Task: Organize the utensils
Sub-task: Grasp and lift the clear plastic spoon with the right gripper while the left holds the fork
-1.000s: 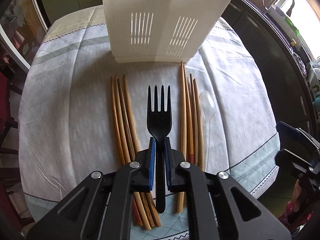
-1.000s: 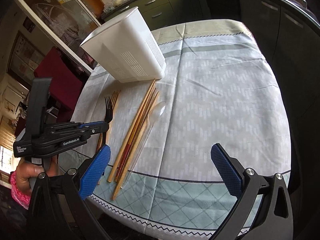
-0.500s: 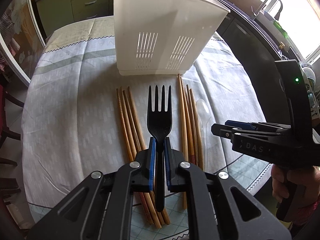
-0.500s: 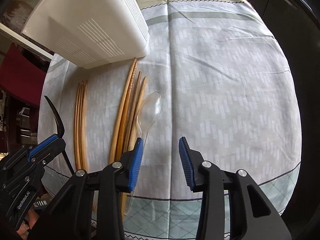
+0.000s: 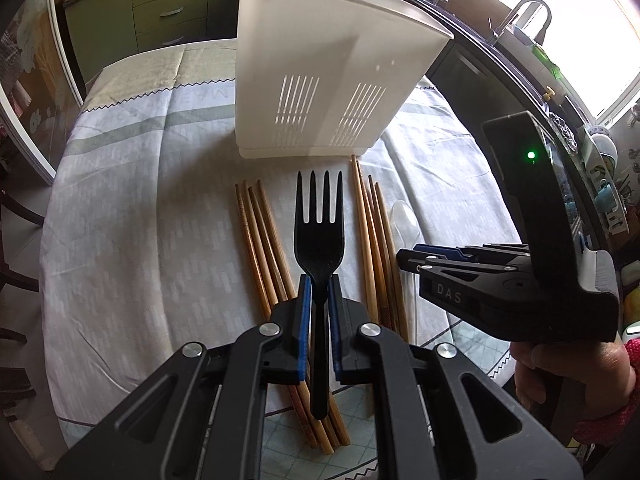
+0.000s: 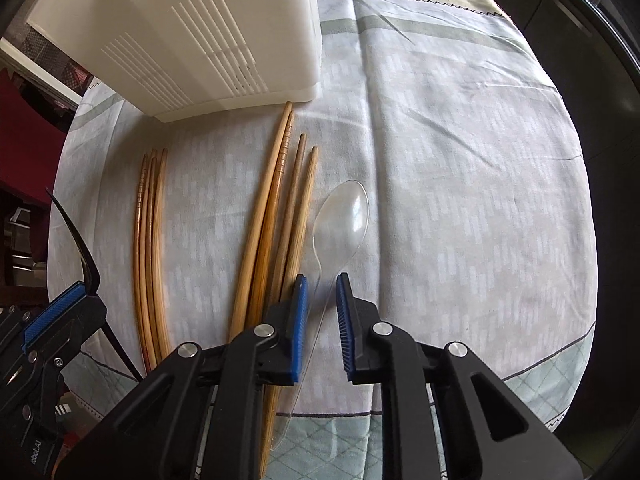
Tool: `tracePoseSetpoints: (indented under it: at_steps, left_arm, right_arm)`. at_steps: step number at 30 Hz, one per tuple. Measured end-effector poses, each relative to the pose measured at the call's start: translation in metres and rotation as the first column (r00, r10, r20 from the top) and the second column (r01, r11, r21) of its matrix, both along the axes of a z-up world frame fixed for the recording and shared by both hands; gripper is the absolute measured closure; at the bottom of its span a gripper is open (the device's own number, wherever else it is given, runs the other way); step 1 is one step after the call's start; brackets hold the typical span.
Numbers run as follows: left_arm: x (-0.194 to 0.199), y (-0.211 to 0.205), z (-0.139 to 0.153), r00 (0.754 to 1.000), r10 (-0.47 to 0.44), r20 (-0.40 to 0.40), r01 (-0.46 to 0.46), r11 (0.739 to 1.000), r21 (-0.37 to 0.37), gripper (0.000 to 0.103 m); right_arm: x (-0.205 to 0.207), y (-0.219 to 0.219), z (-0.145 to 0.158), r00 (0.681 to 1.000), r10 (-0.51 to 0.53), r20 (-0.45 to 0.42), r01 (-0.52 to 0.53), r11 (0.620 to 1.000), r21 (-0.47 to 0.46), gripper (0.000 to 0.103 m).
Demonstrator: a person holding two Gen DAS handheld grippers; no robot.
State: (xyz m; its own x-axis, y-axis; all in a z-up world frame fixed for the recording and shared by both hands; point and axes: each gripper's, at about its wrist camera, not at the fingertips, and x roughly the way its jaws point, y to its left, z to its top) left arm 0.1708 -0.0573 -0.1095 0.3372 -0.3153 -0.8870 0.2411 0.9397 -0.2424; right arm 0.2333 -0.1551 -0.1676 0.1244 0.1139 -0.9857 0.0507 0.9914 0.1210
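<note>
My left gripper (image 5: 318, 280) is shut on a black plastic fork (image 5: 319, 224), held above the table with tines pointing at the white slotted utensil holder (image 5: 320, 76). The fork also shows in the right wrist view (image 6: 82, 248). My right gripper (image 6: 322, 284) is partly open; its pads straddle the handle of a clear plastic spoon (image 6: 344, 216) lying on the cloth, with a gap on each side. Two bunches of wooden chopsticks lie on the table: one left (image 5: 260, 240), one right (image 5: 372, 232) beside the spoon.
The round table (image 6: 460, 160) has a pale patterned cloth with a green checked border near the front edge. Dark kitchen cabinets (image 5: 168, 4) and a counter with a sink tap (image 5: 520, 12) surround it. A red chair (image 6: 28, 128) stands at the left.
My right gripper has moved in over the spoon handle and narrowed its jaws around it. My left gripper has lifted the fork a little higher and nearer the holder.
</note>
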Motion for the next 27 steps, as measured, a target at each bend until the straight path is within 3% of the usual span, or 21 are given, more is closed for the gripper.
tracePoseSetpoints:
  at_steps: [6, 10, 14, 19, 23, 27]
  left_arm:
    - [-0.003, 0.001, 0.011, 0.999, 0.001, 0.038, -0.001, 1.000, -0.004, 0.094]
    - [-0.005, 0.001, 0.022, 0.998, 0.005, 0.067, -0.005, 1.000, -0.004, 0.094]
    - [-0.004, 0.001, 0.043, 0.994, 0.005, 0.109, -0.004, 1.000, -0.014, 0.094]
    - [0.001, -0.002, 0.085, 0.981, 0.006, 0.193, 0.000, 1.000, -0.032, 0.094]
    - [0.008, -0.008, 0.113, 0.970, 0.010, 0.242, -0.007, 1.000, -0.011, 0.094]
    - [0.024, -0.017, 0.095, 0.987, 0.015, 0.160, -0.021, 0.999, 0.033, 0.094]
  right_arm:
    - [0.002, 0.007, -0.003, 0.999, 0.002, 0.036, -0.001, 1.000, -0.025, 0.094]
    - [0.001, -0.002, 0.009, 0.996, -0.025, 0.083, 0.021, 0.998, 0.052, 0.094]
    - [-0.006, -0.014, 0.040, 0.982, -0.039, 0.184, 0.017, 0.993, 0.119, 0.094]
    - [-0.018, -0.037, 0.092, 0.937, -0.061, 0.345, -0.010, 0.980, 0.200, 0.094]
    - [-0.021, -0.049, 0.118, 0.907, -0.069, 0.415, -0.038, 0.969, 0.243, 0.094]
    - [-0.028, -0.067, 0.126, 0.900, -0.069, 0.430, -0.050, 0.965, 0.258, 0.094]
